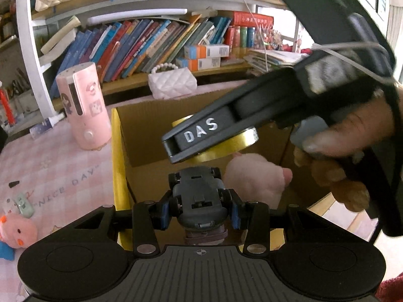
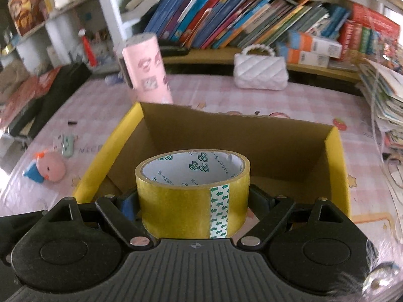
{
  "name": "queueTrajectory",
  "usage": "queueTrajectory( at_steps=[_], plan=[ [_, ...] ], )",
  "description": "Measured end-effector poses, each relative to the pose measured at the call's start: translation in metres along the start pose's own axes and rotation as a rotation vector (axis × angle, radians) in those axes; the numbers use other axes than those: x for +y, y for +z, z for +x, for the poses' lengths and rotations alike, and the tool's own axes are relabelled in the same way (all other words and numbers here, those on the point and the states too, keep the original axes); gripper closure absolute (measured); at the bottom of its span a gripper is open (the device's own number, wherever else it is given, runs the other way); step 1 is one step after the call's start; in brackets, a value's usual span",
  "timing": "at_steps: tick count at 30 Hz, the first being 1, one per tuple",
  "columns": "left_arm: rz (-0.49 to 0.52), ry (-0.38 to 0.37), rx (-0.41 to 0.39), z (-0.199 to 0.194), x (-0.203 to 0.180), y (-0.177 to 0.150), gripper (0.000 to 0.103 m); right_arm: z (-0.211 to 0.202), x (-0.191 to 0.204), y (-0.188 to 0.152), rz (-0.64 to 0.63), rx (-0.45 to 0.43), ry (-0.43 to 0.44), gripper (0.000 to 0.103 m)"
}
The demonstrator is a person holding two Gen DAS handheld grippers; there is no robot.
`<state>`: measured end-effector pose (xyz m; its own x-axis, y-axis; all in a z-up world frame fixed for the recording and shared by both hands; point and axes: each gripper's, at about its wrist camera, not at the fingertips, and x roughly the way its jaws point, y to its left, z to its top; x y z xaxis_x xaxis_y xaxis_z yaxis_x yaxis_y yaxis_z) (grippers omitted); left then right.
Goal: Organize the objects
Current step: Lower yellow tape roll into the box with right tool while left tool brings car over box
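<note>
We hold a toy car (image 1: pixel 199 198) in our left gripper (image 1: pixel 199 210) and a tape roll (image 2: pixel 193 191) in our right gripper (image 2: pixel 194 201) over the cardboard box (image 2: pixel 335 166), so next we let go.

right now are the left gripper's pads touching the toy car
Touching: the left wrist view shows the left gripper with both blue pads pressed against the upside-down grey toy car.

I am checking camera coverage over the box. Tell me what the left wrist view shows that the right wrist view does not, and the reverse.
Only the left wrist view: the toy car clamped upside down in the left gripper, the pink plush and brown plush in the box, and the right gripper seen from outside.

Only the right wrist view: the printed inner core of the tape roll, and the strawberry print on the tablecloth.

Both: the cardboard box, pink cylinder, white quilted purse, and the bookshelf.
</note>
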<state>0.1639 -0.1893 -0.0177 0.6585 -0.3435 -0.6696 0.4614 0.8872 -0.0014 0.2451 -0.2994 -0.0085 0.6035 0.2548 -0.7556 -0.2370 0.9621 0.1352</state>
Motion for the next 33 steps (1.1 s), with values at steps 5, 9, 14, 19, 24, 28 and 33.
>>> queueTrajectory(
  at_steps=[5, 9, 14, 19, 24, 28, 33],
  plan=[
    [0.007, 0.006, -0.002, 0.001, -0.001, 0.0, 0.061, 0.018, 0.002, 0.007, -0.028, 0.072, 0.023, 0.018],
    [0.013, 0.012, -0.003, 0.001, -0.002, 0.0, 0.061, 0.03, 0.003, 0.01, -0.036, 0.117, 0.03, 0.018],
    [0.014, 0.012, -0.003, 0.002, -0.002, 0.0, 0.061, 0.043, 0.0, 0.013, -0.02, 0.163, 0.035, 0.018],
    [0.014, 0.013, -0.003, 0.002, -0.002, -0.001, 0.061, 0.055, -0.007, 0.012, 0.03, 0.216, 0.045, 0.018],
    [0.012, 0.018, -0.004, 0.001, -0.001, -0.001, 0.061, 0.062, -0.011, 0.012, 0.057, 0.248, 0.043, 0.018],
    [0.009, 0.029, -0.007, 0.0, -0.001, -0.002, 0.061, 0.064, -0.013, 0.012, 0.073, 0.254, 0.036, 0.017],
    [-0.002, 0.045, -0.01, -0.002, 0.001, -0.002, 0.059, 0.064, -0.014, 0.013, 0.082, 0.249, 0.032, 0.017]
  ],
)
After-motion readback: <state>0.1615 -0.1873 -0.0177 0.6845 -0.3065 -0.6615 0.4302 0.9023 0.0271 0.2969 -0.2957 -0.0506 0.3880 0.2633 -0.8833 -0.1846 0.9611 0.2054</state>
